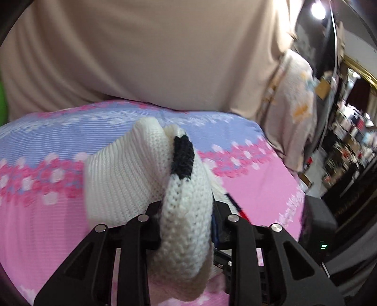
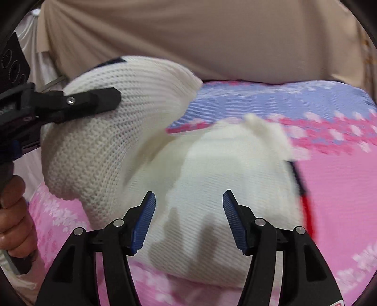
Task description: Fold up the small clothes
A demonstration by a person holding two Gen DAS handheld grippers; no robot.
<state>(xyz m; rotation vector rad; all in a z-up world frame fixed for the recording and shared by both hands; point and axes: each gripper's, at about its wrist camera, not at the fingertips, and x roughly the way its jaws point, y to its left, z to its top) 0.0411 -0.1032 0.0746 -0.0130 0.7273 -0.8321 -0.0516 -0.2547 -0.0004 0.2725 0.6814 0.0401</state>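
- Left wrist view: my left gripper is clenched on a fold of the white knitted garment. The thick knit fills the whole gap between the two black fingers.
- The fold rises up and away from the fingers, and a short black knitted stripe sits on its top edge.
- The garment hangs above a bed sheet that is pink with a blue band and small white flowers. A narrow red and dark blue edge of the knit shows just to the right of my fingers.
- Behind the bed there is a beige curtain. At the far right I see a bright lamp and crowded shelves, but they are blurred.
- Right wrist view: my right gripper is released. Its blue ribbed pads stand well apart and press on nothing.
- The white knitted garment lies on the pink flowered bed sheet, directly ahead of these open fingers. This part is blurred, so I cannot tell if the fingertips touch it.
- The left part of the garment is lifted off the bed, and the left gripper bites into it from the left side.
- At the left edge, a hand holds the dark handle of that gripper.
- A red and dark blue trim runs along the right edge of the garment.
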